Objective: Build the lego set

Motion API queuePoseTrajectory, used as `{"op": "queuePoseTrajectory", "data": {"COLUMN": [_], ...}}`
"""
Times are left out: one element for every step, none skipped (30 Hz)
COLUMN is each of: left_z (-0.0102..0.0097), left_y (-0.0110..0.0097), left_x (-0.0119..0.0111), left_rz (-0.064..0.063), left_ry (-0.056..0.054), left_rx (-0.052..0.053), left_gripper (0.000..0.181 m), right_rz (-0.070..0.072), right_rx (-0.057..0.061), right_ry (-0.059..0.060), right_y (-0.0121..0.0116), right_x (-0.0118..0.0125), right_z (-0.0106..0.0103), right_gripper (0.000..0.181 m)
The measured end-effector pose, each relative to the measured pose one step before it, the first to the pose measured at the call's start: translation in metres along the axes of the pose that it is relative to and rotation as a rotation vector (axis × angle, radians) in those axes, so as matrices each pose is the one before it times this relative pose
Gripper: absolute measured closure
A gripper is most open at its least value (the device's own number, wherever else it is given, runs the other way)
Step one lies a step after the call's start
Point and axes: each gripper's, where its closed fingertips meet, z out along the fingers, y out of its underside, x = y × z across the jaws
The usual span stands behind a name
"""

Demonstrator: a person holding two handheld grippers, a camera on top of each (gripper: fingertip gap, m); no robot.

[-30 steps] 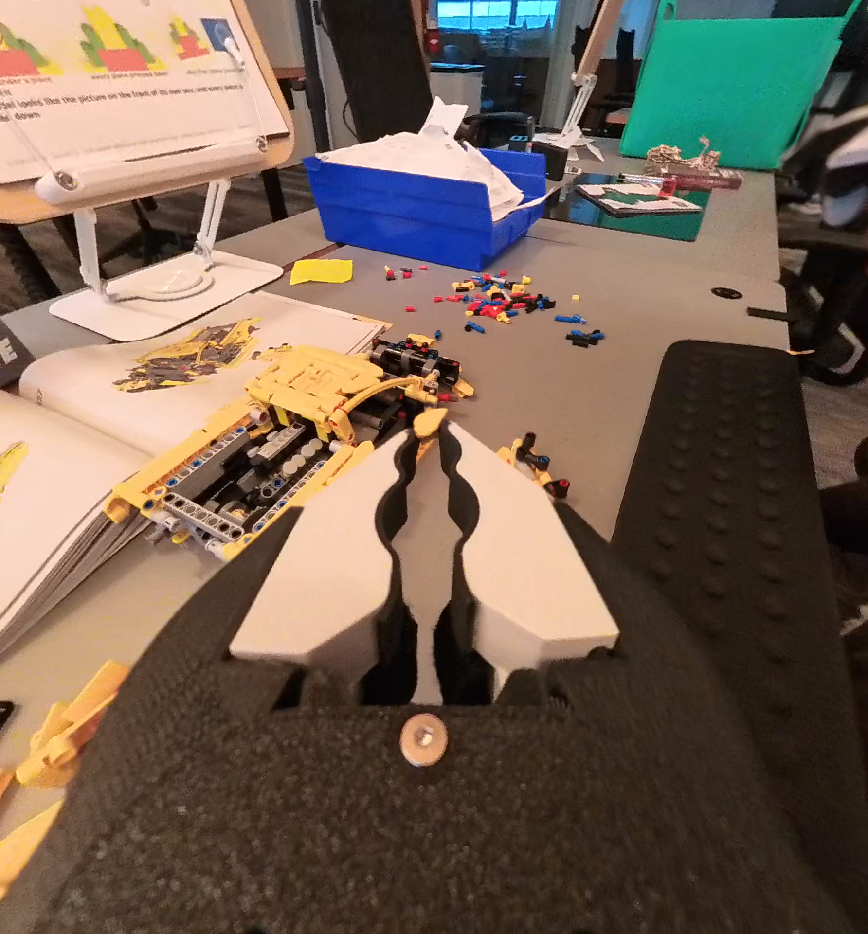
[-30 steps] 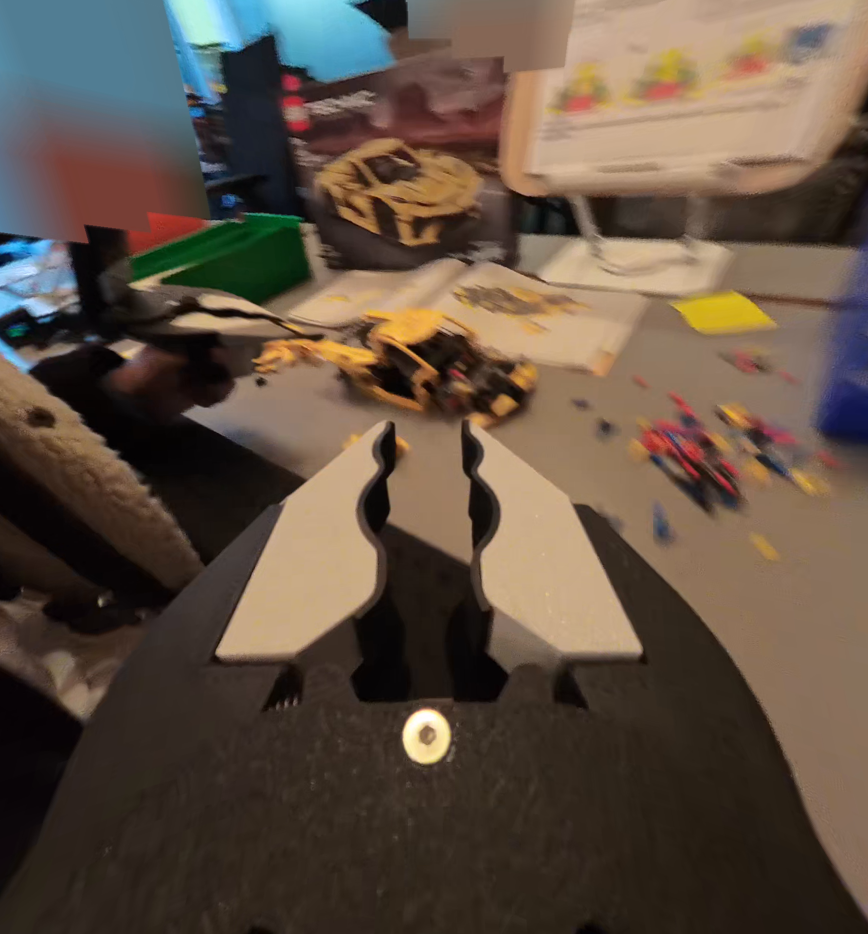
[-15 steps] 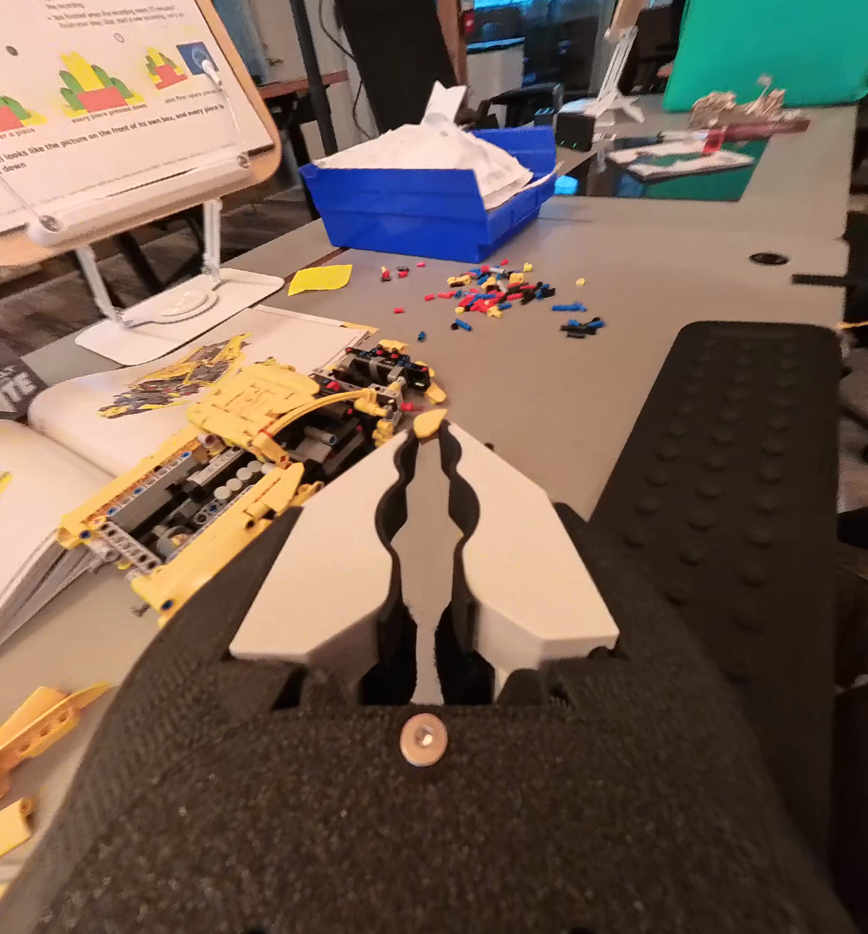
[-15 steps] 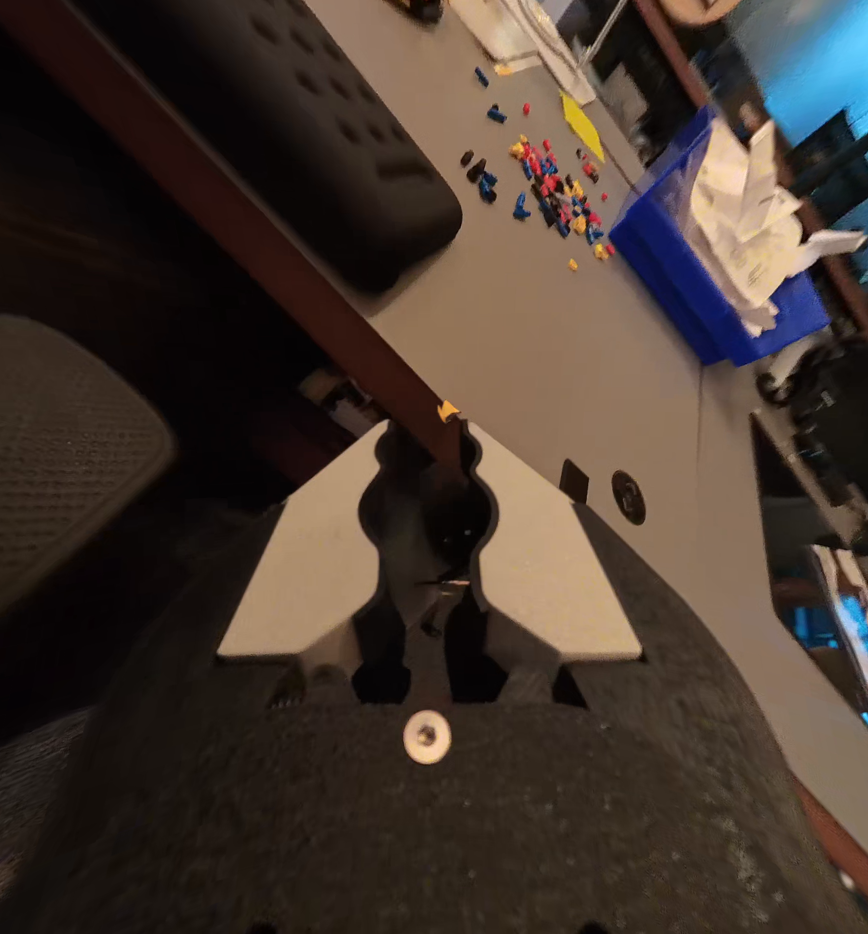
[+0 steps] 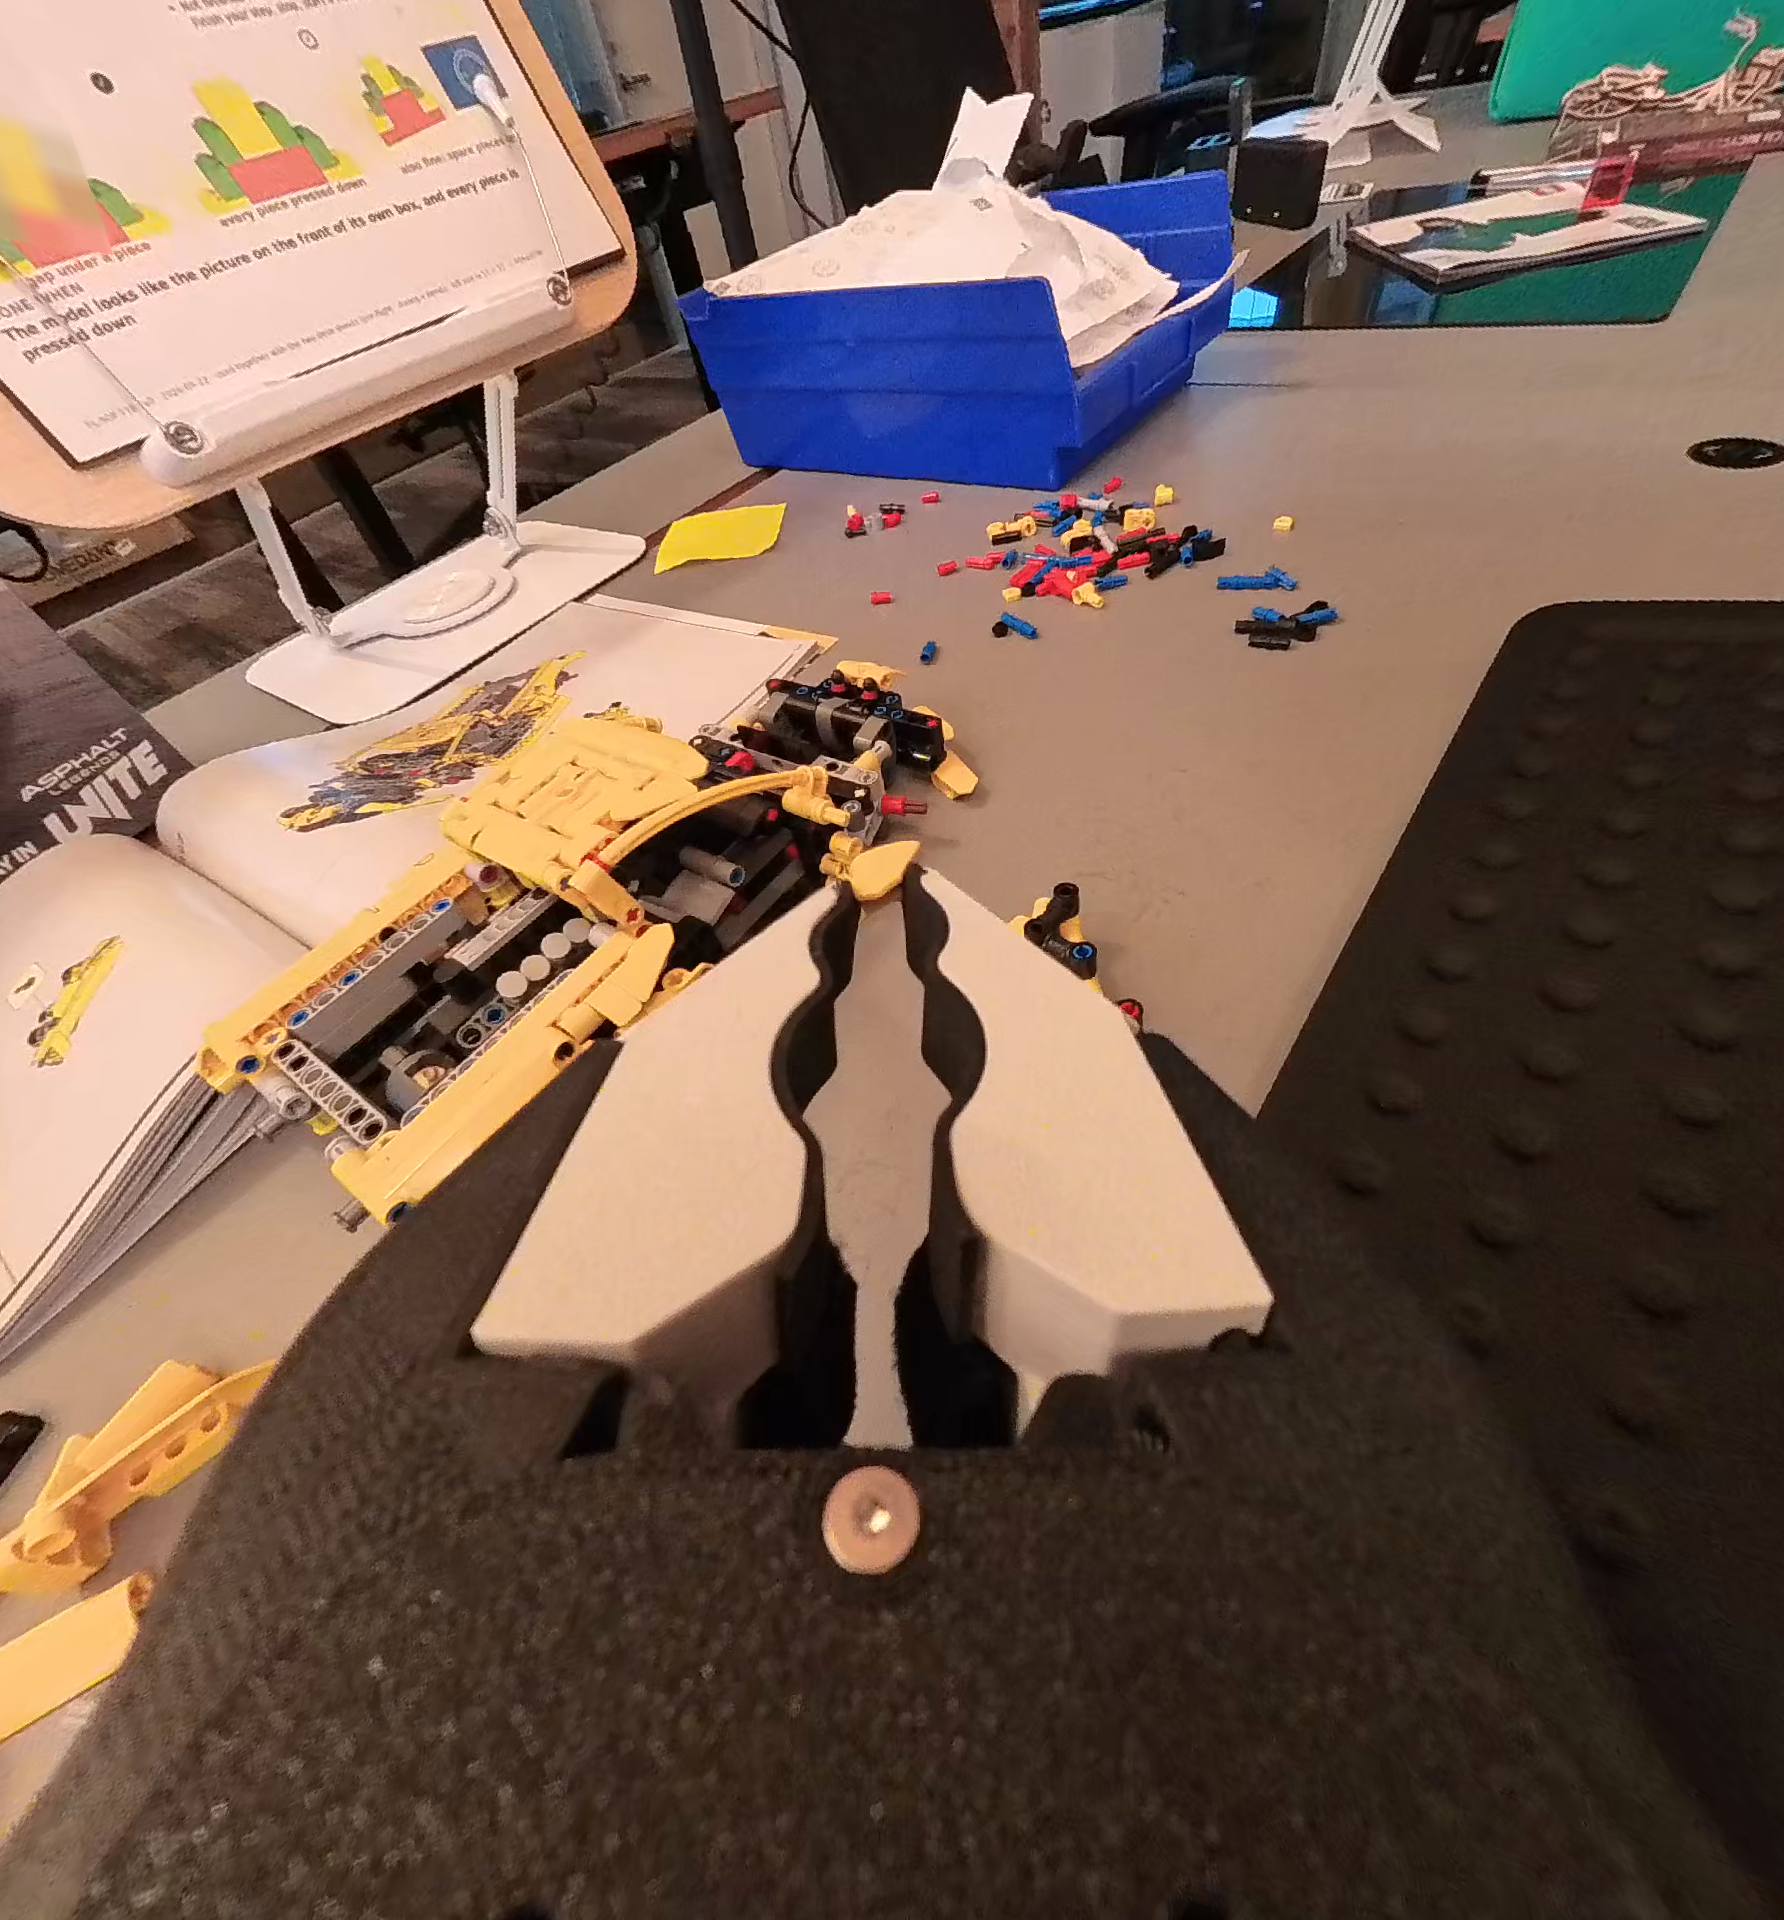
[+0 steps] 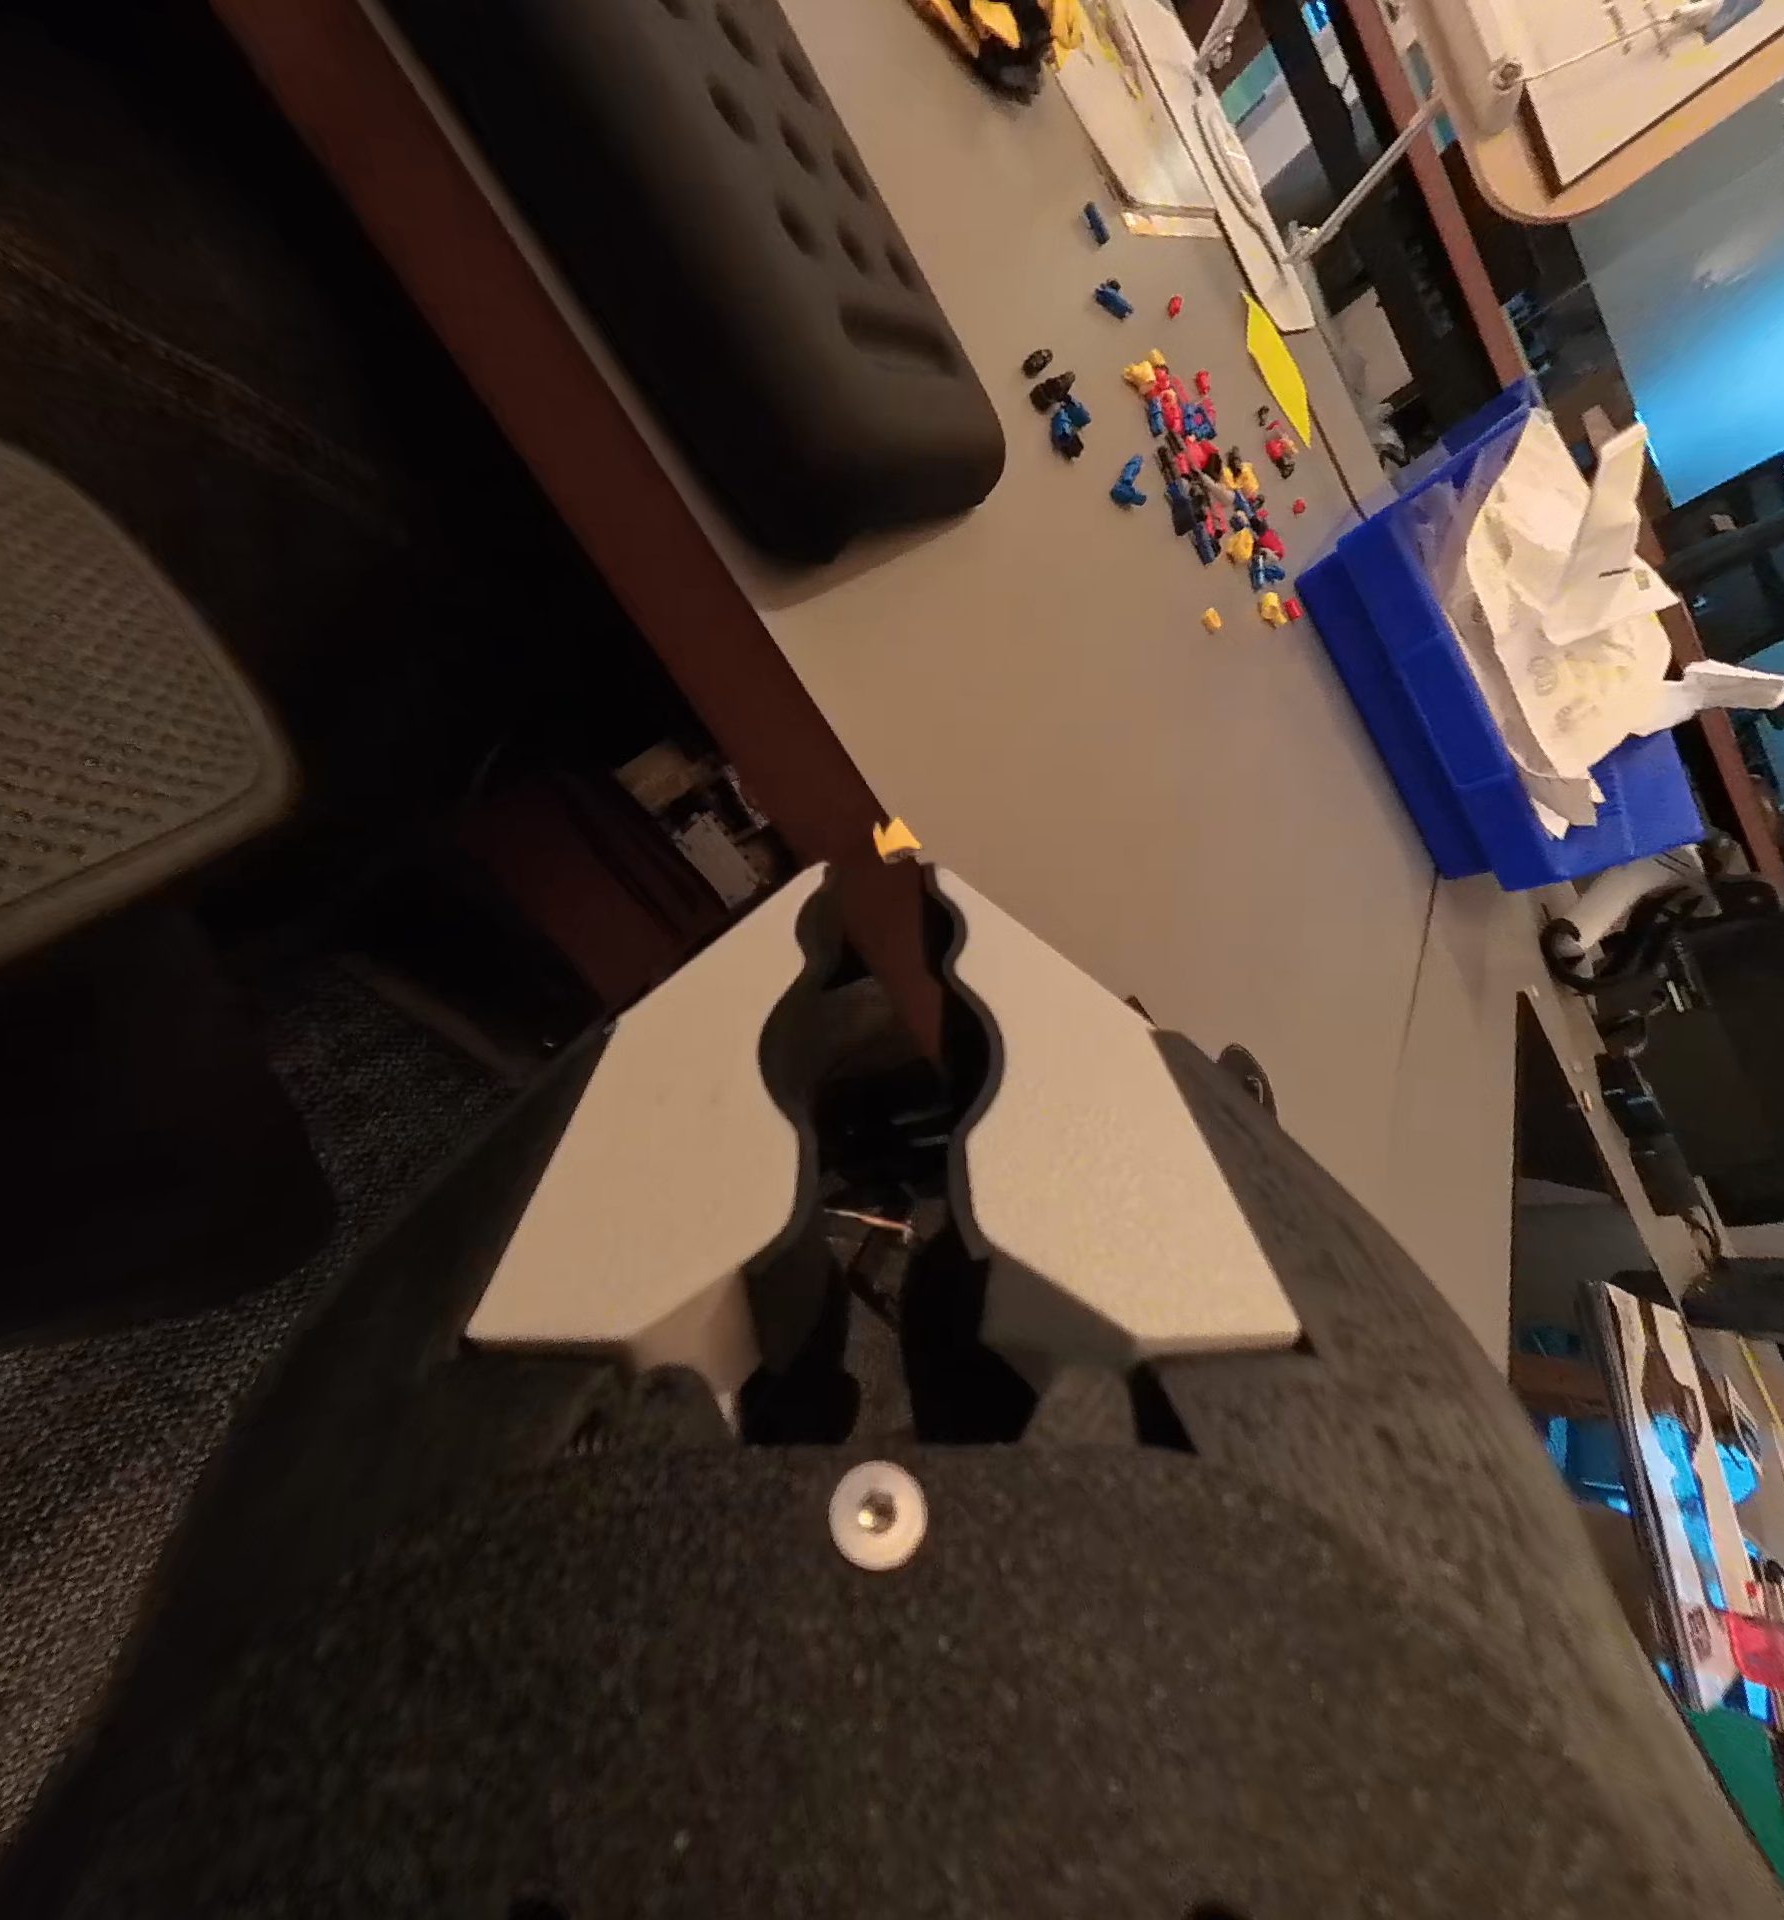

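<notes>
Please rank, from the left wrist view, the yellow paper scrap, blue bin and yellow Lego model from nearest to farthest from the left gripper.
From the left gripper:
1. Yellow Lego model, just left of the fingertips.
2. Yellow paper scrap, farther back, left.
3. Blue bin, at the back.

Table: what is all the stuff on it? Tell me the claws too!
Lego model: one, yellow and black, half-built, partly on the booklet.
Booklet: one, white, open, left.
Loose pieces: many, red, blue, black, yellow, before the bin.
Bin: one, blue, holding crumpled paper.
Mat: one, black, bumpy, right.
Yellow panels: a few, near left.
Stand: one, white, back left.
Left claw: pinching a small yellow piece.
Right claw: open, at the table's edge.
</notes>
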Motion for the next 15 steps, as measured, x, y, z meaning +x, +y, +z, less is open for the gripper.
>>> {"op": "queuePoseTrajectory", "data": {"left_z": [0.00016, 0.00023, 0.00025, 0.0003, 0.00034, 0.0003, 0.00036, 0.00016, 0.00019, 0.00024, 0.00038, 0.00031, 0.00034, 0.0002, -0.00014], "left_y": [0.00003, 0.0002, 0.00031, 0.00003, -0.00011, 0.0003, 0.00001, -0.00013, 0.00004, 0.00001, -0.00002, 0.00002, -0.00004, -0.00005, -0.00016], "left_x": [0.00033, 0.00059, 0.00047, 0.00027, 0.00048, 0.0006, 0.00045, 0.00047, 0.00043, 0.0004, 0.00035, 0.00015, 0.00019, 0.00006, 0.0], "left_rz": [0.0022, 0.0024, 0.0026, 0.0035, 0.0044, 0.0043, 0.0045, 0.0047, 0.0039, 0.0027, 0.0013, 0.0004, 0.0, -0.0002, -0.0005], "left_ry": [0.0005, 0.0022, 0.0015, -0.0001, 0.0005, 0.0018, 0.0003, -0.0001, 0.0005, 0.0012, 0.0015, 0.0011, 0.0012, 0.0009, 0.0007], "left_rx": [-0.0003, -0.0011, -0.0021, -0.0009, -0.0002, -0.0017, -0.0013, 0.0002, -0.0001, -0.0005, -0.0003, -0.0001, 0.0003, 0.001, 0.001], "left_gripper": [0.172, 0.172, 0.172, 0.172, 0.172, 0.172, 0.172, 0.172, 0.172, 0.172, 0.172, 0.172, 0.172, 0.172, 0.172], "right_rz": [-0.0059, -0.008, -0.0057, -0.0031, -0.0025, -0.0016, -0.0005, -0.0008, -0.0026, -0.0024, -0.0009, -0.0018, -0.0046, -0.0064, -0.0047], "right_rx": [0.0004, 0.0, 0.0017, -0.0006, 0.0002, 0.0002, -0.0019, -0.0014, -0.0007, -0.0005, 0.0002, 0.0008, 0.0011, -0.0009, -0.0037], "right_ry": [-0.0033, -0.0032, -0.0054, -0.0036, -0.0029, -0.0036, -0.0035, -0.0002, 0.0018, 0.0015, -0.0025, -0.0024, -0.0027, 0.0034, 0.0045], "right_y": [-0.00064, -0.00077, -0.00081, -0.00058, -0.0004, -0.00029, 0.00025, 0.00012, -0.00012, -0.00008, -0.00034, -0.0006, -0.00068, -0.00039, -0.00004], "right_x": [-0.00032, -0.00051, -0.00081, -0.00061, -0.0003, -0.0004, -0.00017, 0.00038, 0.00074, 0.0007, 0.00013, 0.0, -0.00016, 0.00077, 0.00104], "right_z": [0.00065, 0.00056, 0.00044, 0.00056, 0.00038, 0.00033, 0.00028, 0.00026, 0.0, 0.00017, 0.00034, 0.00031, 0.00014, 0.00013, 0.0001], "right_gripper": [0.169, 0.17, 0.171, 0.172, 0.173, 0.174, 0.174, 0.175, 0.176, 0.177, 0.177, 0.177, 0.18, 0.181, 0.181]}}
